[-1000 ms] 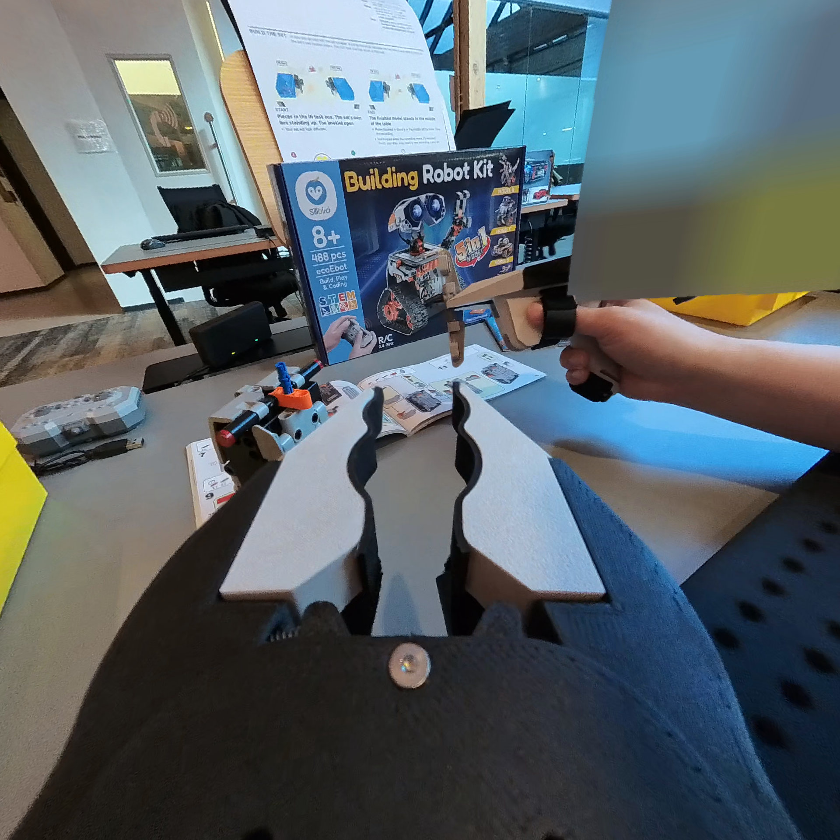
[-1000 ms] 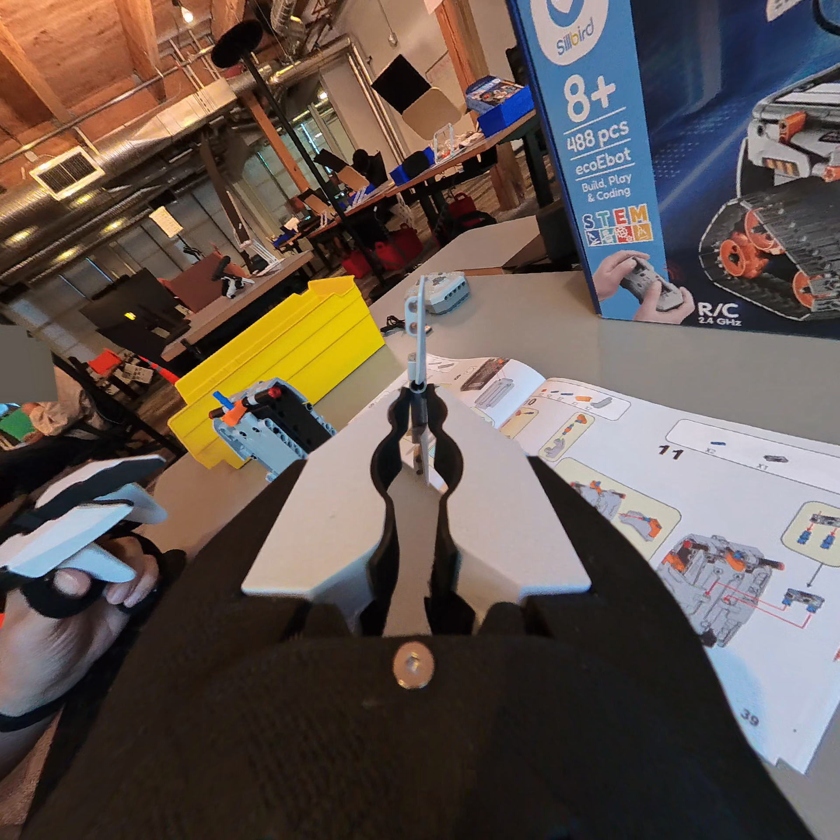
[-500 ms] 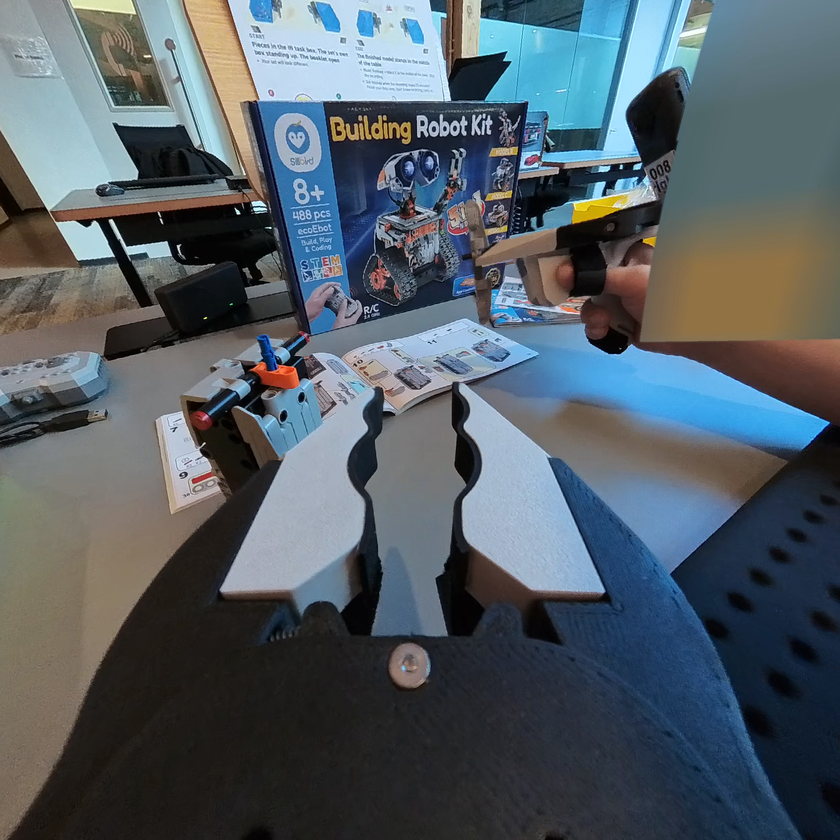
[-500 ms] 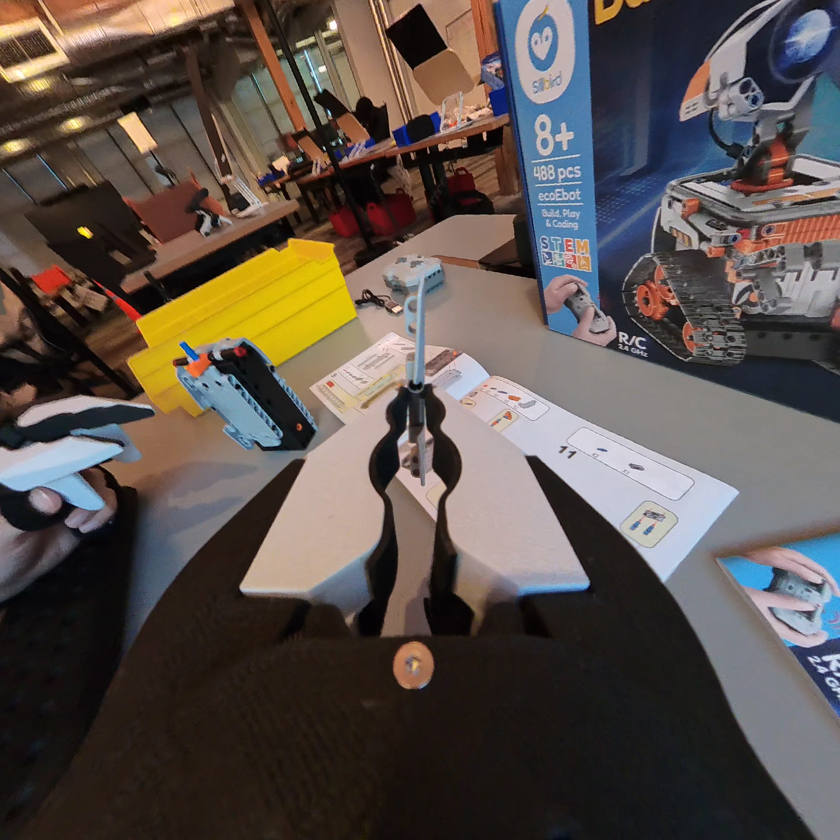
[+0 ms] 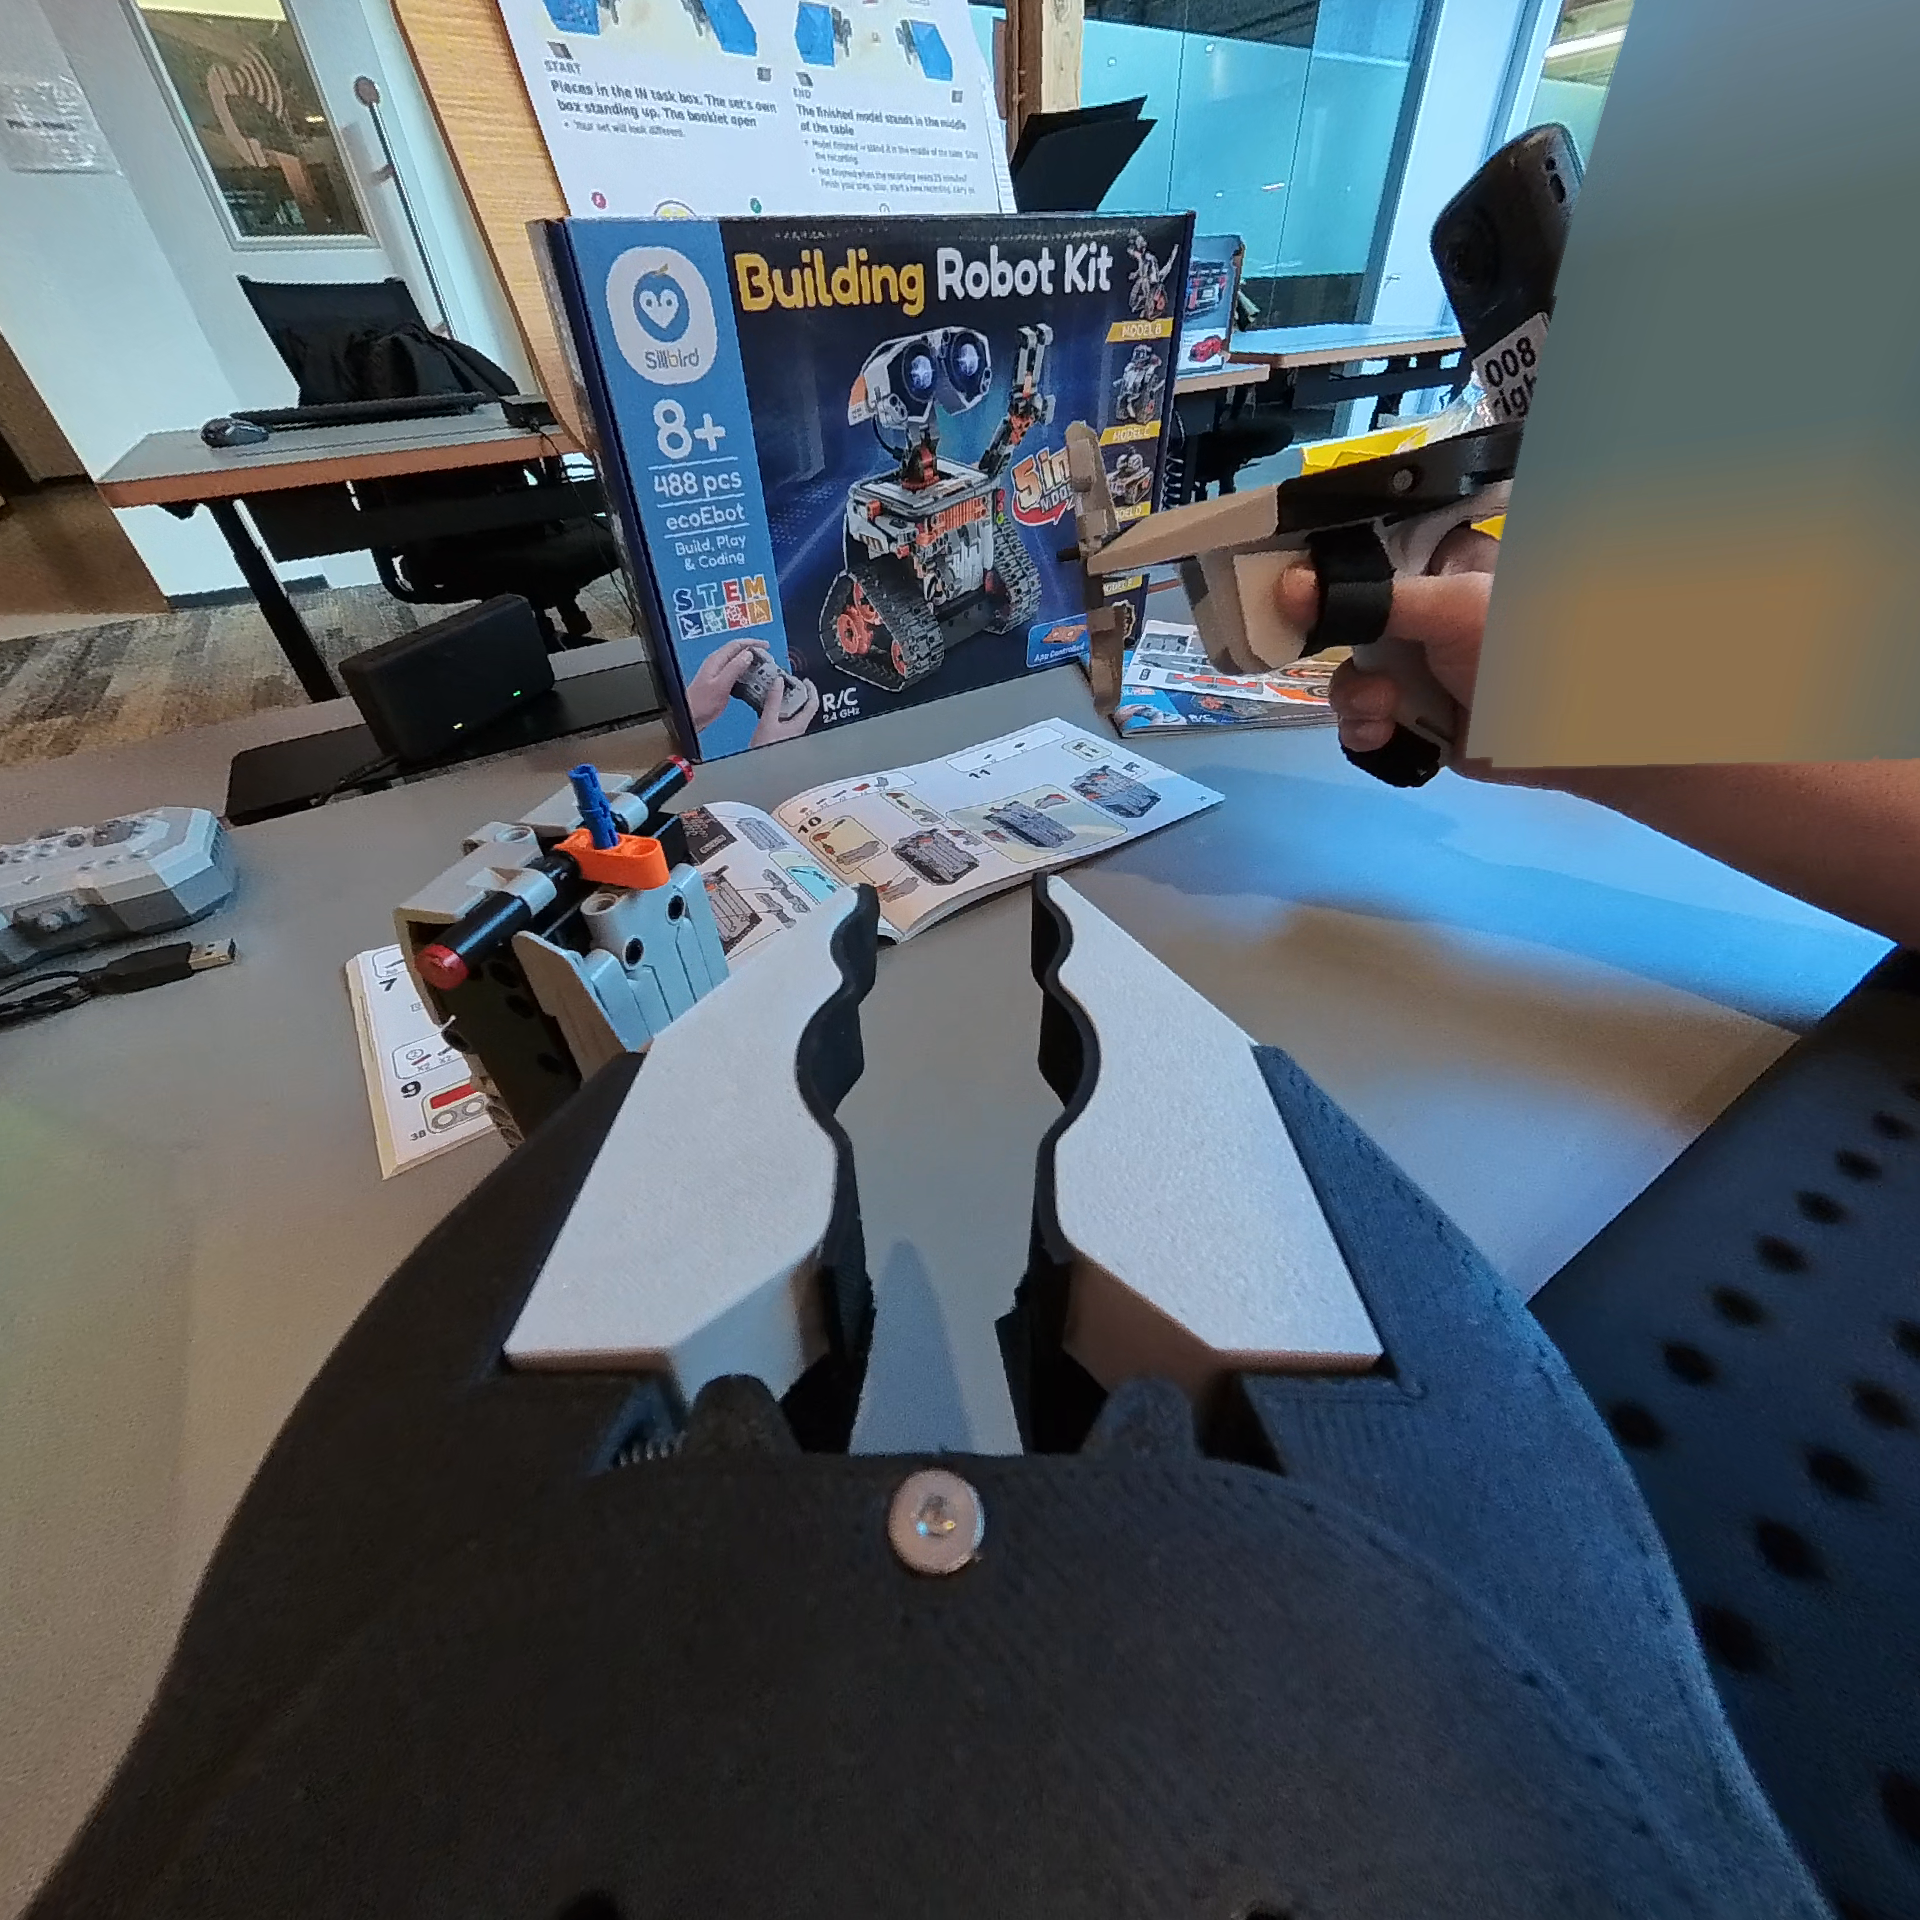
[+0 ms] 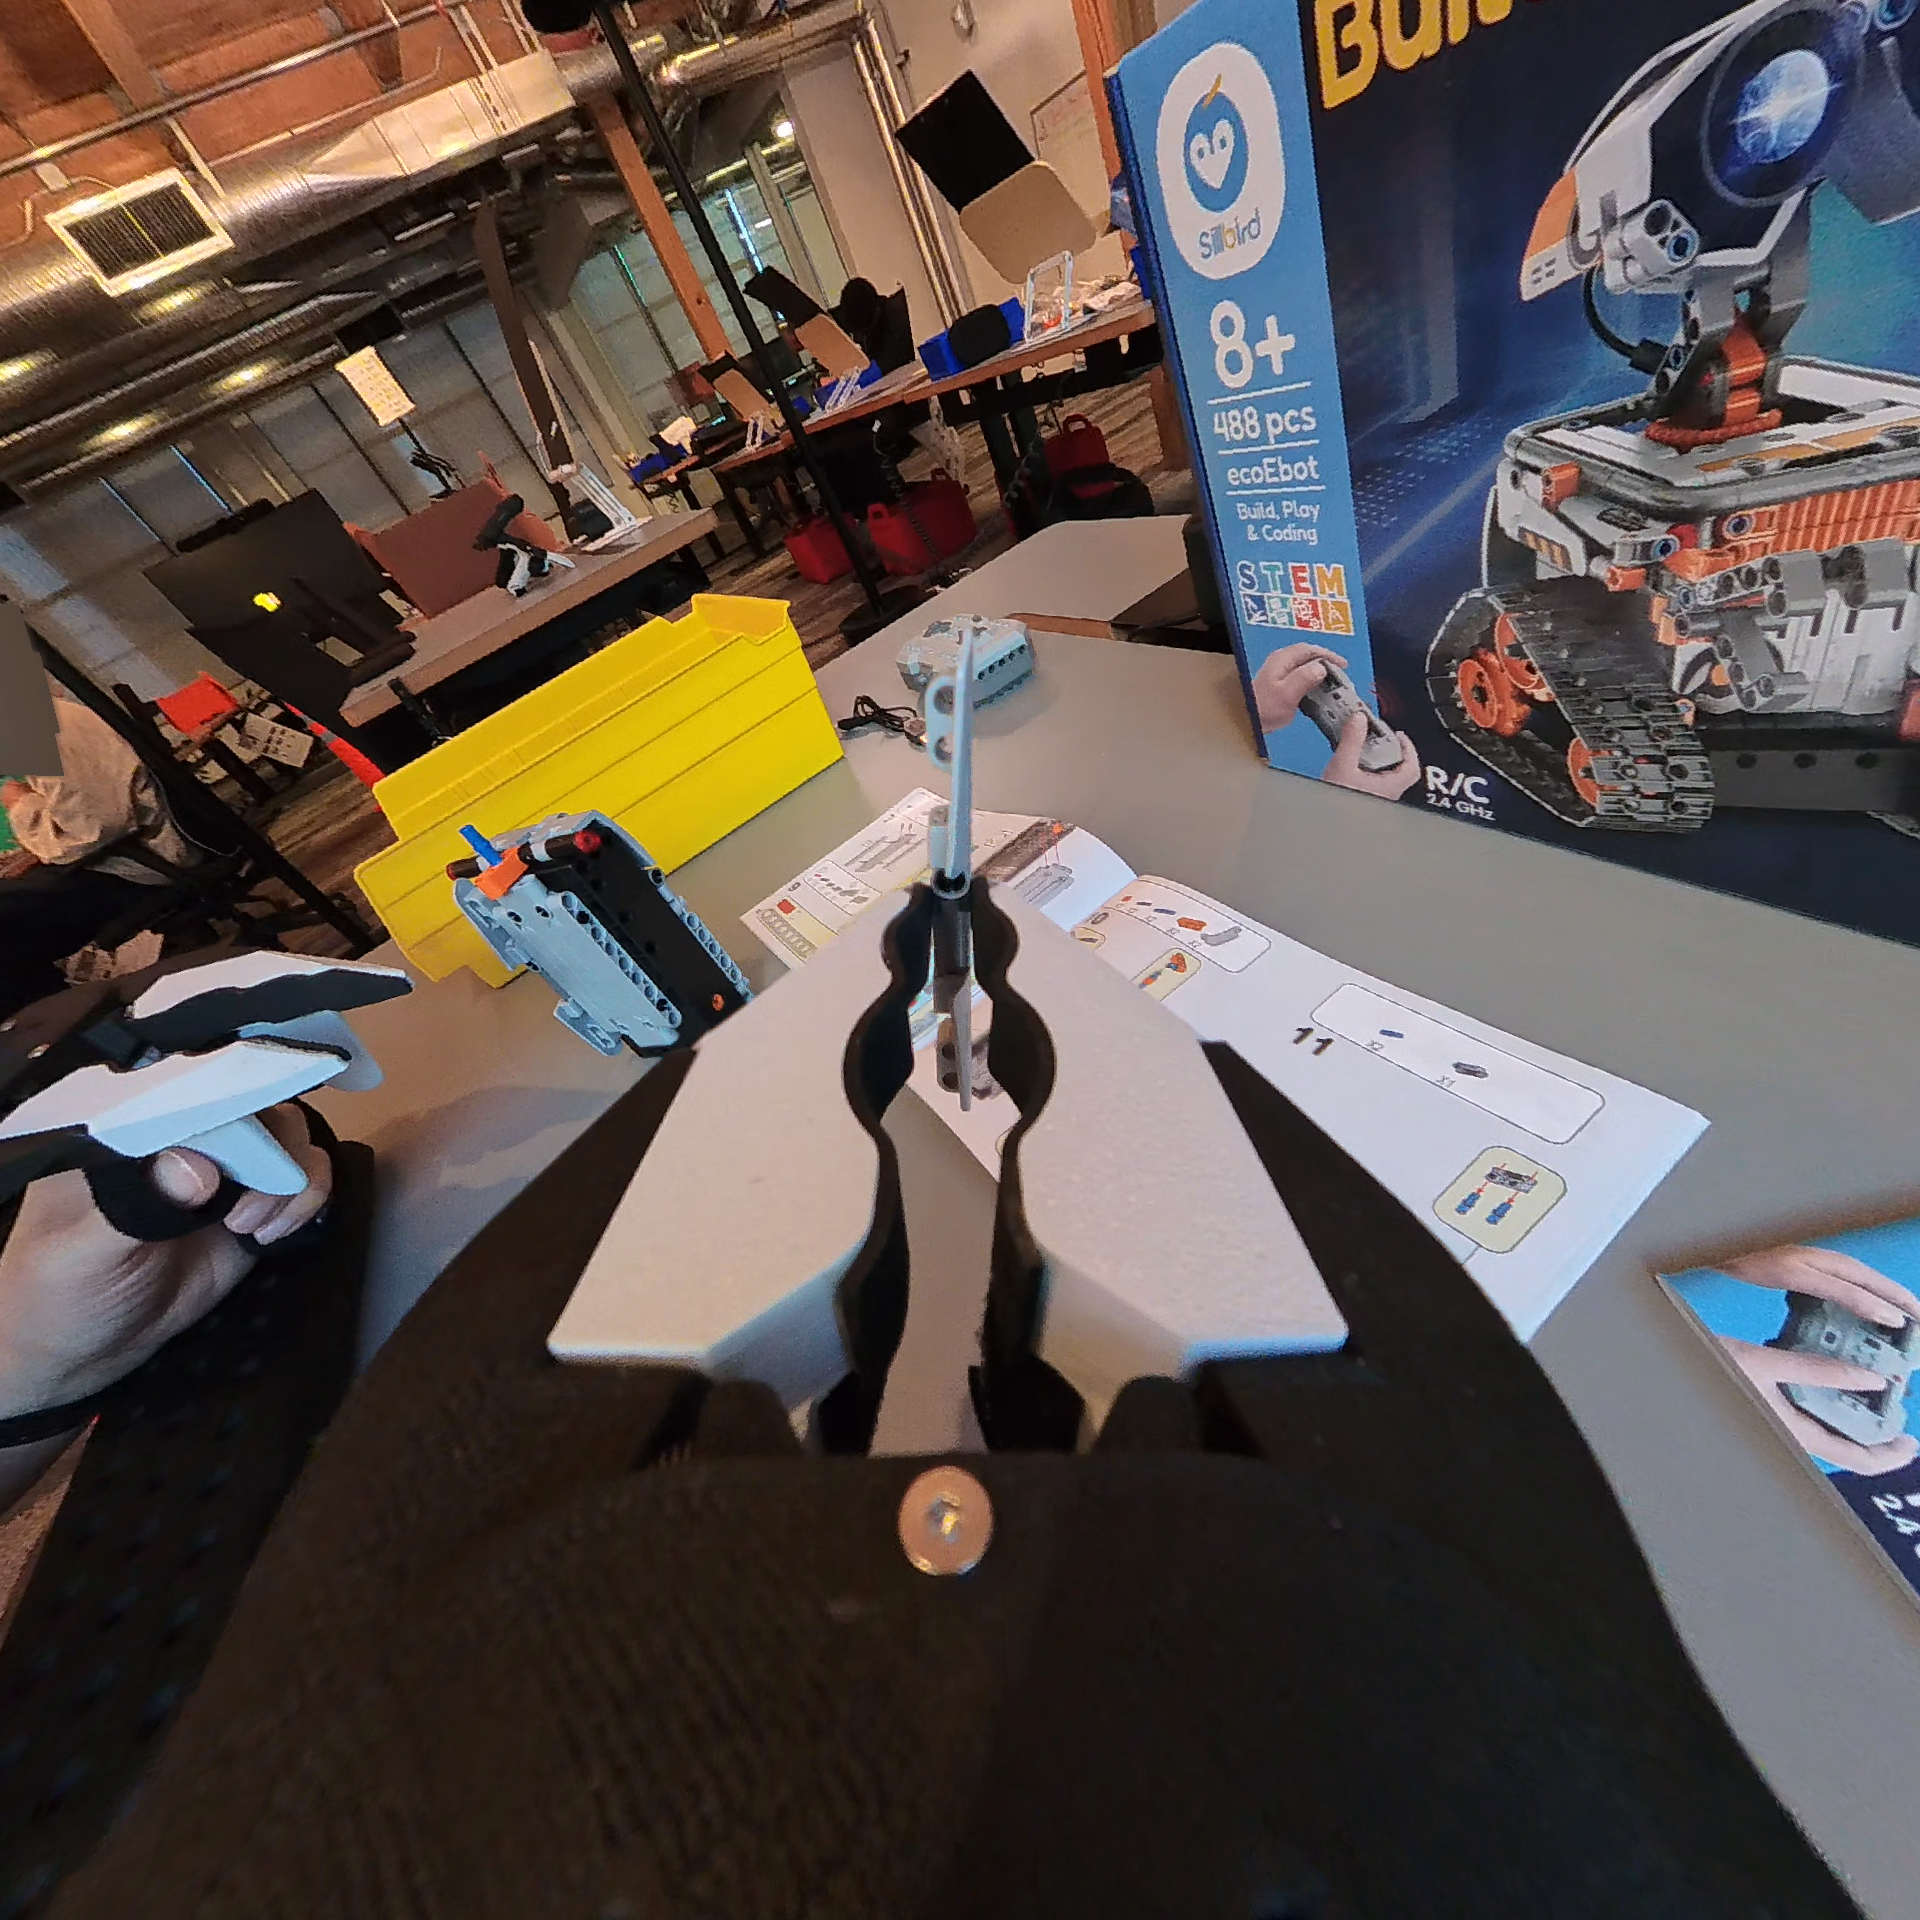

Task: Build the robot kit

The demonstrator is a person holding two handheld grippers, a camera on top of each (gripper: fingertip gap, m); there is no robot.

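Two tongs work over one grey bench [image 5: 1351, 997]. At the far left, a grey controller [image 5: 104, 873] lies beside a cable plug [image 5: 197, 956]. Next comes a half-built block model [image 5: 561, 935], grey and black with an orange piece and a blue pin on top; it stands partly on the open instruction booklet [image 5: 977, 810]. The left tongs [image 5: 951, 935] hover just beside this model, fingers apart and holding nothing. Behind the booklet, the blue kit box [image 5: 883, 468] stands upright. Farther right, the right tongs [image 6: 951, 904] are raised above the booklet, clamped on a thin grey beam [image 6: 956, 748] that points up. A yellow bin [image 6: 623, 748] sits behind the model.
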